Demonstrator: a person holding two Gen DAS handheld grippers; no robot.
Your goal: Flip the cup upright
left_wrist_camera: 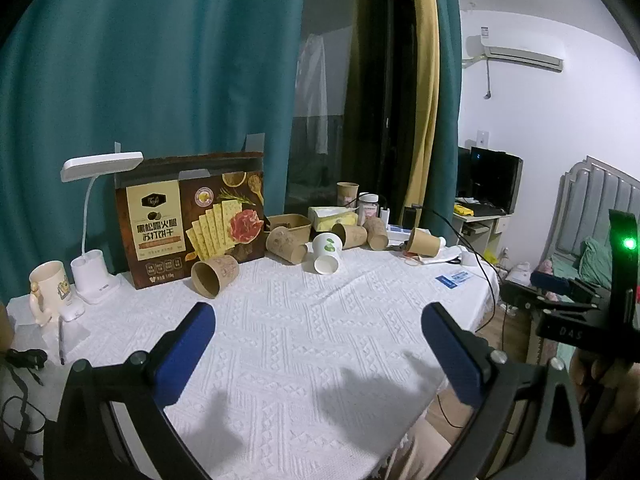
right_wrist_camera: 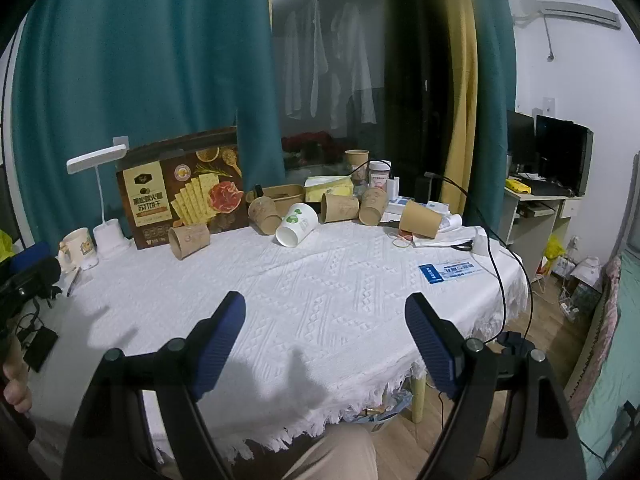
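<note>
Several paper cups lie on their sides at the far side of the white tablecloth. A white cup with a green logo (left_wrist_camera: pixel 327 255) (right_wrist_camera: pixel 296 225) lies in the middle, mouth toward me. Brown cups lie around it: one at the left (left_wrist_camera: pixel 214 276) (right_wrist_camera: pixel 189 241), one beside the white cup (left_wrist_camera: pixel 285 245) (right_wrist_camera: pixel 265 215), two further right (left_wrist_camera: pixel 351 235) (right_wrist_camera: pixel 340 207), and one at the far right (left_wrist_camera: pixel 423 242) (right_wrist_camera: pixel 420 219). My left gripper (left_wrist_camera: pixel 318 318) is open and empty above the near cloth. My right gripper (right_wrist_camera: pixel 325 308) is open and empty, also well short of the cups.
A cracker box (left_wrist_camera: pixel 192 216) (right_wrist_camera: pixel 182 192), a white desk lamp (left_wrist_camera: pixel 98 216), a mug (left_wrist_camera: pixel 46 288) and a tissue box (left_wrist_camera: pixel 332 216) stand behind the cups. A black cable (right_wrist_camera: pixel 496 264) and a blue card (right_wrist_camera: pixel 446 271) lie at the right. The table edge (right_wrist_camera: pixel 400 376) is near.
</note>
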